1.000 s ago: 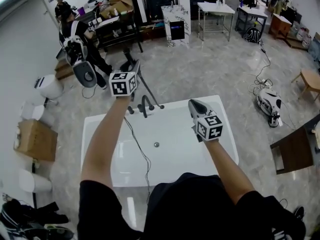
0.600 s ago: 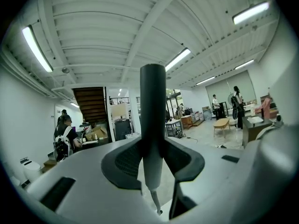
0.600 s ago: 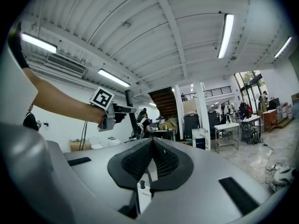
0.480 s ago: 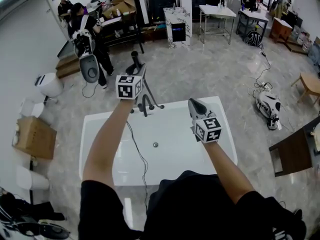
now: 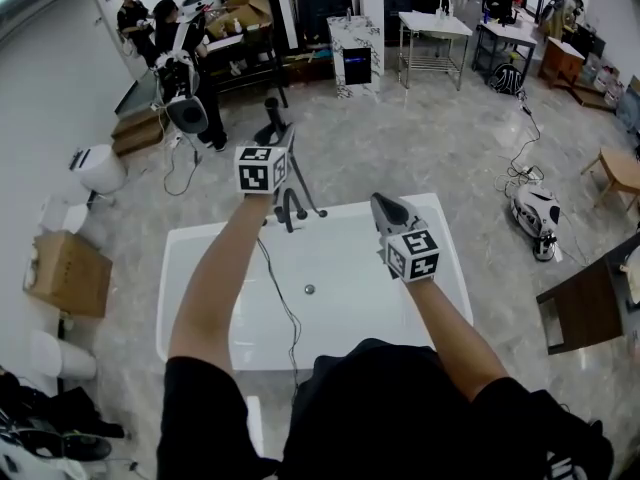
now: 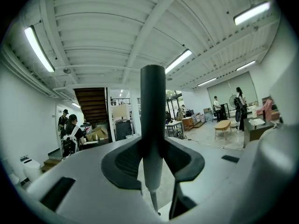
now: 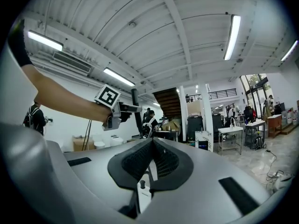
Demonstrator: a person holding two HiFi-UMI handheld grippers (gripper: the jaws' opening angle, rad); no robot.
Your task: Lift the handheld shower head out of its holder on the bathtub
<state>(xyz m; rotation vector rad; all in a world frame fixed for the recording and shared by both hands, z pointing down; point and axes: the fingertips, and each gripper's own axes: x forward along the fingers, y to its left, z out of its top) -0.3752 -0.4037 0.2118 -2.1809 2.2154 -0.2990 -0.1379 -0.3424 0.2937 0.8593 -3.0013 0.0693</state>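
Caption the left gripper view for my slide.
Left gripper clamps the upright handheld shower head between its jaws, with the hose hanging below.

Entry: open-plan workshop or test hall, not a home bathroom. We record:
- a white bathtub (image 5: 176, 268) standing free on a grey stone-look floor (image 5: 420, 138)
- a steel-legged table (image 5: 432, 20) and a cluttered workbench (image 5: 240, 46) with cardboard boxes (image 5: 243, 6), far side
- loose cables (image 5: 522, 158) on the floor, right
- a staircase (image 6: 92, 101)
- tube lights (image 6: 38, 48) on a ribbed white ceiling (image 6: 117, 27)
- people (image 5: 178, 43) standing far left
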